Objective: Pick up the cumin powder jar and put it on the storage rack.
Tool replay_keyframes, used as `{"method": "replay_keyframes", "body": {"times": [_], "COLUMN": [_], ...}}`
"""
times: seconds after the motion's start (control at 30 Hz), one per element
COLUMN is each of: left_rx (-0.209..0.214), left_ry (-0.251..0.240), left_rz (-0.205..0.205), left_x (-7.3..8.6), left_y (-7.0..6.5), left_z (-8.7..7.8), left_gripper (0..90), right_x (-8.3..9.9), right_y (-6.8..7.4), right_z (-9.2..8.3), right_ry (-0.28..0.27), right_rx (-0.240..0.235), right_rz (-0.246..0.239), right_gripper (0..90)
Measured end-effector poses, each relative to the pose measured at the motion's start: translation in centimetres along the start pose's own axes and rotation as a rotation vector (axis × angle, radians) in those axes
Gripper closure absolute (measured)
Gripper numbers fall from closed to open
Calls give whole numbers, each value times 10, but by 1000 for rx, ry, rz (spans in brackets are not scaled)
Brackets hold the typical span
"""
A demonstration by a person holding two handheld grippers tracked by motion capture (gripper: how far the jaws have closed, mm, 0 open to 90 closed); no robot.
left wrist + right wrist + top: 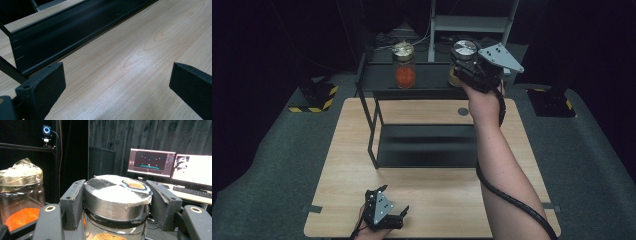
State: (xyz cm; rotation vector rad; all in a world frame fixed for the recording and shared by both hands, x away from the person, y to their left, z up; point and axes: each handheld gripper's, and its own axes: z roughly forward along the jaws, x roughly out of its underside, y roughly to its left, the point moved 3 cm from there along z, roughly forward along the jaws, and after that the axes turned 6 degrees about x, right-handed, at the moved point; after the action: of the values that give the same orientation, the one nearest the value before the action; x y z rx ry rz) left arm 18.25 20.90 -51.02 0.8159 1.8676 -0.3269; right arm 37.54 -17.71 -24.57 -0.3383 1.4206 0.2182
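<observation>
On the black shelf's [422,80] far right, your right gripper [116,202] clamped the foil-lidded jar [117,197] by its lid, presumably for lifting, beside the orange-filled jar [404,65]; your left gripper [387,212] rested open near you.

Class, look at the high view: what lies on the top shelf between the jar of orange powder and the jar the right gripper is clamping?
Nothing. In the high view, the black shelf is bare between the orange-powder jar and the jar held by the right gripper.

- Jar [404,67] at twelve o'clock: clear glass, orange powder.
- Held jar's lid [116,195]: grey, black-and-white patches.
- Table [432,200]: pale wood grain.
- Shelf [427,145]: black.
</observation>
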Motion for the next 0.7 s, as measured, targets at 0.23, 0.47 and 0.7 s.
{"method": "replay_keyframes", "body": {"times": [0.23,0.47,0.7], "left_rx": [0,0,0], "left_ry": [0,-2,-1], "left_rz": [-2,-5,-4], "left_x": [0,0,0], "left_y": [0,0,0], "left_z": [0,0,0], "left_gripper": [8,9,9], "right_x": [1,3,6], "right_y": [0,2,2], "right_z": [4,6,12], "right_ry": [19,23,22], "right_rx": [-7,1,3], "right_rz": [-12,-8,4], "right_gripper": [343,342,340]}}
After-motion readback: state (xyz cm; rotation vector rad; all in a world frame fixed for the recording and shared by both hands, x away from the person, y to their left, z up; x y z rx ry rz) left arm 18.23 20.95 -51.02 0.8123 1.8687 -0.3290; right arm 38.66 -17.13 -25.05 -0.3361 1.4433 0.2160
